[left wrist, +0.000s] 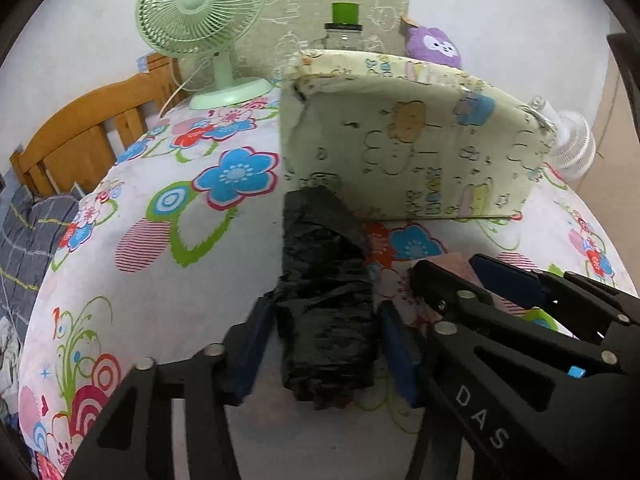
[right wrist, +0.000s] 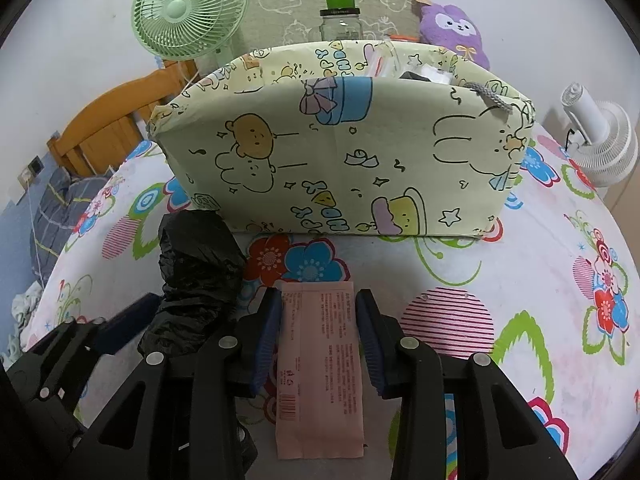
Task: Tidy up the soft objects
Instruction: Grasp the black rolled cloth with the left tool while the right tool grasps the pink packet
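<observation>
A crumpled black plastic bag roll [left wrist: 326,280] lies on the floral cloth, its far end near the left corner of the pale yellow cartoon-print fabric bin [left wrist: 420,152]. My left gripper [left wrist: 326,348] is shut on the roll, a blue pad against each side. To the right, a flat pink packet [right wrist: 320,360] with printed text and a barcode lies in front of the bin [right wrist: 340,152]. My right gripper [right wrist: 318,336] is shut on it, pads against its long edges. The right gripper [left wrist: 472,276] also shows in the left wrist view, close beside the left one.
Behind the bin stand a green desk fan [right wrist: 188,8], a glass jar with a green lid [right wrist: 340,16] and a purple plush toy [right wrist: 456,24]. A white fan [right wrist: 600,148] sits at the right. The cloth drops off at the left, by a wooden headboard [left wrist: 80,132].
</observation>
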Tool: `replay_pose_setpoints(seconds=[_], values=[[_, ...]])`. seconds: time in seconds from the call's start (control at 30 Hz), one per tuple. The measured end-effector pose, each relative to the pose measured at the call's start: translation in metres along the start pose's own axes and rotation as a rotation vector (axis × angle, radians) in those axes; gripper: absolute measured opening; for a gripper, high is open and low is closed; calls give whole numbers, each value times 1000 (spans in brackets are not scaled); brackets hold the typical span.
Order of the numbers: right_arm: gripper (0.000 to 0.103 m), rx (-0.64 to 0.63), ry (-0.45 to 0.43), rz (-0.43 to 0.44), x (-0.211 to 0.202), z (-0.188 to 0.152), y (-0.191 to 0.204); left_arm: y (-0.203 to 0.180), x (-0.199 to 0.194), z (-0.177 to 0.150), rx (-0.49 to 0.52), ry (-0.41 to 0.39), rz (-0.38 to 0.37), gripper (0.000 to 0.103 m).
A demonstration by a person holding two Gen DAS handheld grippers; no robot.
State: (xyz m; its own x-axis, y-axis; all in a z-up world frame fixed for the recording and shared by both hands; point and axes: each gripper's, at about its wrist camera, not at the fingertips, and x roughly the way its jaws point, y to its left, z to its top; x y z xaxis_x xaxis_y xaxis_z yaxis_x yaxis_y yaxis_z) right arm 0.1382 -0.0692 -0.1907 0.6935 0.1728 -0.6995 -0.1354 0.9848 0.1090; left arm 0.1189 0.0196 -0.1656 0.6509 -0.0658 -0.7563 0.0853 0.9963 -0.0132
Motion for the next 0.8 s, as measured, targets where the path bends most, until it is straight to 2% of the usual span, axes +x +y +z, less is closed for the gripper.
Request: replay_pose_setpoints(seconds=[0.2,0.53,0.6,0.63,0.8], values=[[41,8,-7,0,-8,-3,-7,-7,-2,0,-3,16,5,46],[42,33,-25,-3,-27,-7,-26,-25,-14,-2,11,6,-15,44],[32,37,-29,6,-31,-7,-29,-28,-18,-1,8,1,-19,44],[30,38,-33,6,-34,-7,-29,-29,-19,0,6,-1,-22,44],[30,37,-50,0,-41,-5,-32,-34,-26,2,2,-19,-14,44]])
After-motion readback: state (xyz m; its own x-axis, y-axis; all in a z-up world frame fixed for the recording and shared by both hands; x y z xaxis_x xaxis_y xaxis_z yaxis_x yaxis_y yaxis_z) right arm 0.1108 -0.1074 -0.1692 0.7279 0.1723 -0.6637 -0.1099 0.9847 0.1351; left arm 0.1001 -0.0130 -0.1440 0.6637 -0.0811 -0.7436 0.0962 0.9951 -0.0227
